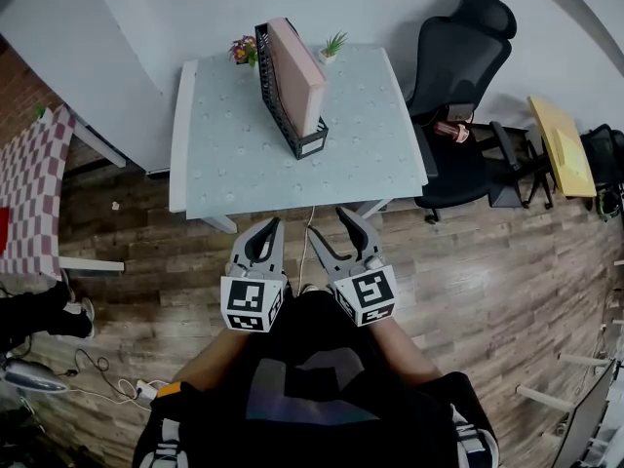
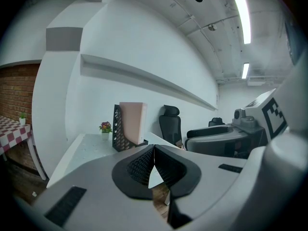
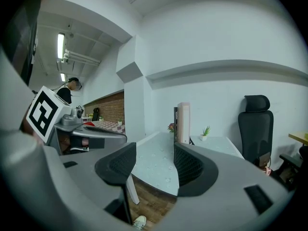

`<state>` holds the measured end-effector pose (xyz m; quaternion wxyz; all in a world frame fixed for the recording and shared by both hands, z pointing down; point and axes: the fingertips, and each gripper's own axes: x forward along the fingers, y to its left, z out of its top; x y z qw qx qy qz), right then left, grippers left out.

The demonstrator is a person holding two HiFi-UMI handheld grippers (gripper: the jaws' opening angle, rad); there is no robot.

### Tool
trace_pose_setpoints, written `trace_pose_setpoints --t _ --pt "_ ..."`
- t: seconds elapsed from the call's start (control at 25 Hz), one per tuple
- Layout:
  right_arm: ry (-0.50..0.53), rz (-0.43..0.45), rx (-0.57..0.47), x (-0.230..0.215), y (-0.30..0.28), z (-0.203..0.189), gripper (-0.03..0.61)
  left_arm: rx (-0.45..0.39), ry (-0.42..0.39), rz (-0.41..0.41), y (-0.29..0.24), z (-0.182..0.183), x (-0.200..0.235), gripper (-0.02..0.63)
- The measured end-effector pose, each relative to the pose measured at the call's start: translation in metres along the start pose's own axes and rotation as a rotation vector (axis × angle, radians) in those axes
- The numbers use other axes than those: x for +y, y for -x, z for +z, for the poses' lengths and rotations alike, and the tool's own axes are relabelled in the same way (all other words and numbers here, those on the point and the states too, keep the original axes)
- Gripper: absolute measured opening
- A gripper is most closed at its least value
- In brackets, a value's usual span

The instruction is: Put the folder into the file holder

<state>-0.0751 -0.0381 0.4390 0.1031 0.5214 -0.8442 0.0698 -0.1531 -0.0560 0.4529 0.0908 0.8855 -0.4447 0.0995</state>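
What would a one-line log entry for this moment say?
folder: standing in file holder on table | left tongs: shut, empty | right tongs: open, empty | both short of table, over floor

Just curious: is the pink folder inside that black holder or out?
In: the folder stands upright within the file holder on the table.

The folder (image 1: pixel 297 74) is pink, the file holder (image 1: pixel 272 86) black lattice, the table (image 1: pixel 370 139) pale and speckled.

1. Table (image 1: pixel 214 154): pale top, speckled, matt.
2. File holder (image 1: pixel 274 94): black perforated mesh, matt.
3. Folder (image 1: pixel 300 71): pink card, smooth, matt.
4. Floor (image 1: pixel 487 261): wood planks, worn grain.
5. Left gripper (image 1: pixel 274 225), right gripper (image 1: pixel 353 222): grey matt plastic; pads (image 3: pixel 120 165) black, ribbed.
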Motion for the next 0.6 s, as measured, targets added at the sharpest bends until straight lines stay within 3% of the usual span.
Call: trace_pose_setpoints --t 0.6 --pt "-0.012 -0.012 0.003 -0.006 -0.005 -0.007 0.241 0.017 0.001 0.008 -0.003 -0.009 0.003 0.006"
